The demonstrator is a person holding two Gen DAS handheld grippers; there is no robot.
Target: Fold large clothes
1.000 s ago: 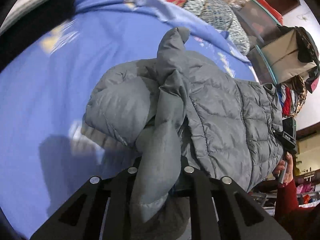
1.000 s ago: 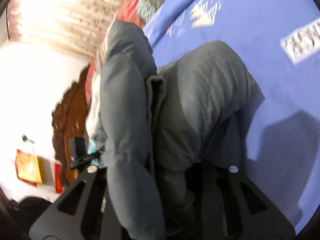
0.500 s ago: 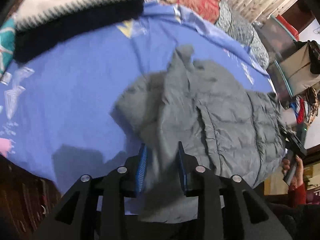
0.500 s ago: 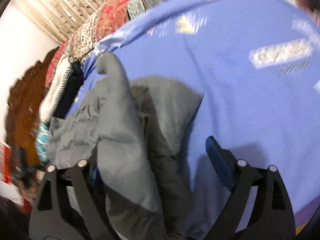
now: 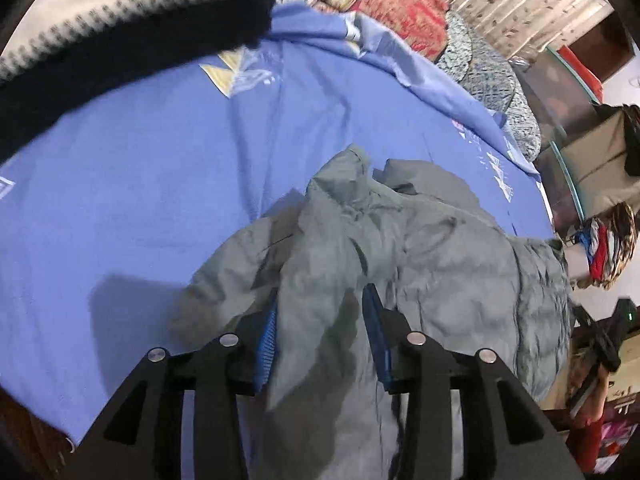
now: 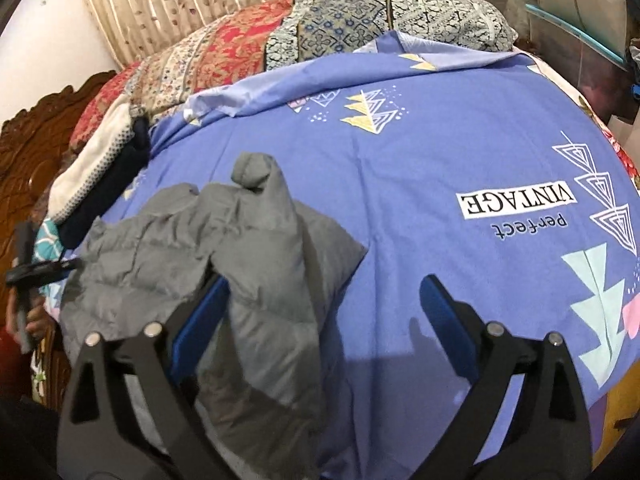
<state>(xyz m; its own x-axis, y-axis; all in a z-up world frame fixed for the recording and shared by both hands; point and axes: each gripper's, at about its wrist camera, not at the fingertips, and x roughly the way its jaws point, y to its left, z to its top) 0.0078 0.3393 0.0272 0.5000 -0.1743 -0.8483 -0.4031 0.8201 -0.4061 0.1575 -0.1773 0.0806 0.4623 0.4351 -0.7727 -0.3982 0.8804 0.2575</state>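
A grey quilted puffer jacket (image 5: pixel 420 264) lies bunched on the blue bed sheet (image 5: pixel 140 184). In the left wrist view a fold of the jacket runs between the blue-padded fingers (image 5: pixel 267 332) of my left gripper (image 5: pixel 320 312), which stand partly apart around it. In the right wrist view the jacket (image 6: pixel 256 248) lies at the lower left, one sleeve end pointing up the bed. My right gripper (image 6: pixel 324 296) is wide open over the jacket's right edge, its left finger (image 6: pixel 204 312) against the fabric and its right finger (image 6: pixel 444 312) over bare sheet.
The sheet (image 6: pixel 440 160) has triangle prints and a "perfect VINTAGE" label (image 6: pixel 516 204). Patterned pillows (image 6: pixel 320 28) line the far end. A white and dark knit garment (image 5: pixel 120 12) lies at the bed's left. Boxes and clothes (image 5: pixel 600 184) stand at the right. A carved wooden headboard (image 6: pixel 28 148) is left.
Both grippers came down and set the jacket on the bed. The right gripper opened wide and released it. The left gripper's fingers parted but still flank a fold.
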